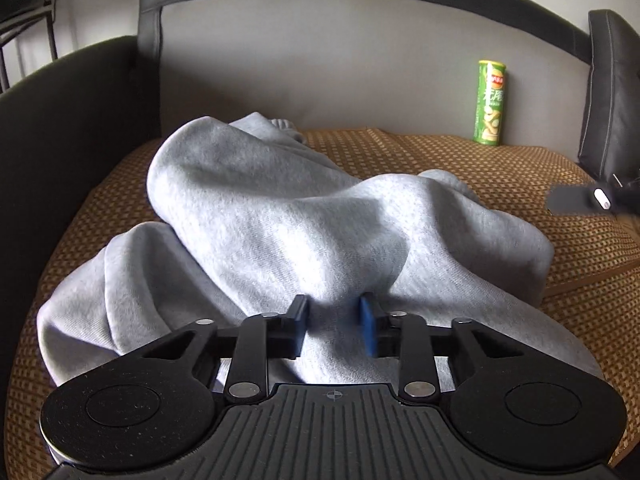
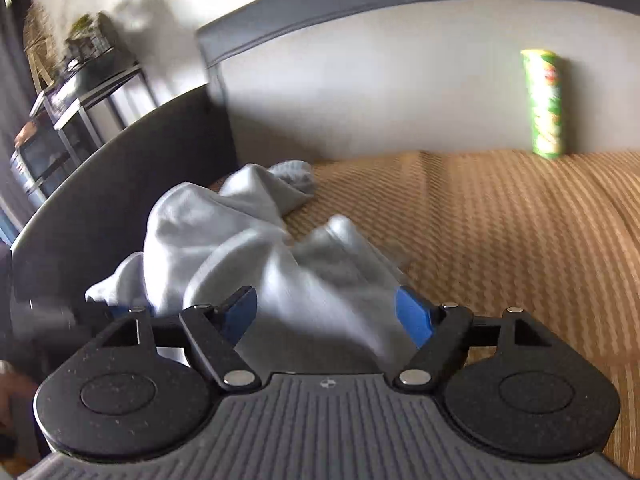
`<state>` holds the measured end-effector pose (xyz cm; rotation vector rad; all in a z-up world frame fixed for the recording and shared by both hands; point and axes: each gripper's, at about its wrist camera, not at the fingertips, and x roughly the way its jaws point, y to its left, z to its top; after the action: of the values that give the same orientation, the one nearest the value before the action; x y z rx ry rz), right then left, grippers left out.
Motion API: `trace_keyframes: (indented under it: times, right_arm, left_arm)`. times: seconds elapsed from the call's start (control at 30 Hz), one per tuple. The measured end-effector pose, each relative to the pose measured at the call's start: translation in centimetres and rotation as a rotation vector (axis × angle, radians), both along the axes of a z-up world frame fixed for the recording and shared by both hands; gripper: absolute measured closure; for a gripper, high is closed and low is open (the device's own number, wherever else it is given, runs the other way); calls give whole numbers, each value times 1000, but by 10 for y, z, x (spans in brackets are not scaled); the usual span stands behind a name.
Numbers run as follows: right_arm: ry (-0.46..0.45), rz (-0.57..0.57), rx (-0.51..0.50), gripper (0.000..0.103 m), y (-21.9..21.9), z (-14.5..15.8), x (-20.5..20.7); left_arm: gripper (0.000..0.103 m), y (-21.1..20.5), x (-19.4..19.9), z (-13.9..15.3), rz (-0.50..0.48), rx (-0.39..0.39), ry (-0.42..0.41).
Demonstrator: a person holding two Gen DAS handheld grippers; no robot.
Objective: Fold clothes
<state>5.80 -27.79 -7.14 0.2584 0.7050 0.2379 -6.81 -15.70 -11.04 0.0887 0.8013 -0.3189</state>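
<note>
Shows a grey fleece garment [image 1: 280, 208] heaped and unfolded on the brown woven seat cover [image 1: 460, 168] of a sofa, well apart from the green chip can [image 1: 490, 102], towards the dark armrest [image 1: 72, 120] and nearer the cameras than the can. Bunches up into ridges and hollows, with a ribbed cuff [image 1: 284, 124] poking out at the far end, closer to the can's level against the pale backrest [image 1: 320, 60]. Counts as no fold yet, judging by the tangle: looks like the sorting-out stage, finding an edge before laying anything flat. Finds the left tool [image 1: 333, 326] at the near edge of the heap, far from the can, drawn in to a narrow gap with a gathered ridge of the fleece pinched between its blue pads. Seems held that way to anchor or lift the near hem, letting the rest of the cloth hang free and spread. Finds the right tool [image 2: 326, 316] on the can side of the left one, spread wide, with cloth lying loosely between the two fingers but pressed by neither pad, so gripping nothing. Reads as a search for a second hold, probably the matching corner, to stretch the garment out across the open stretch of seat cover between heap and can. Leaves the can upright and untouched against the backrest, clear of the work. Blurs a metal shelf rack [image 2: 80, 92] beyond the armrest, farthest from the can.
</note>
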Motion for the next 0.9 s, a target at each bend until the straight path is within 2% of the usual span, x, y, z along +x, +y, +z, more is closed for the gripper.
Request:
trace_keyframes:
  times: [0.13, 0.2, 0.4, 0.53, 0.57, 0.6, 0.63, 0.67, 0.7, 0.8, 0.9]
  right_arm:
    - [0, 120, -23, 23, 42, 21, 46]
    - [15, 196, -39, 20, 75, 28, 70]
    - [60, 391, -220, 19, 186, 15, 119]
    - [106, 422, -372, 19, 226, -14, 137]
    - [117, 420, -399, 34, 229, -20, 139]
    - [134, 424, -388, 70, 227, -24, 141]
    - [162, 416, -343, 84, 219, -23, 143]
    - [172, 390, -282, 88, 208, -19, 143]
    - [149, 370, -249, 91, 196, -10, 139]
    - [61, 299, -185, 92, 150, 21, 118]
    - [-11, 185, -118, 93, 86, 49, 87]
  left_arm:
    - [93, 2, -11, 3, -12, -4, -42]
    - [94, 1, -17, 1, -27, -6, -68]
    - [98, 10, -22, -10, -51, -37, -88]
    - [99, 17, -22, -10, -58, -52, -82]
    - [98, 19, -23, -9, -55, -57, -79]
    - [93, 22, -24, -7, -44, -71, -75]
    - [70, 25, -25, -5, -34, -85, -70]
    - [64, 29, -27, -3, -20, -98, -68]
    - [54, 33, -29, 0, -1, -110, -70]
    - [41, 40, -37, 15, 8, -127, -115]
    - [40, 38, -43, 29, 19, -89, -158]
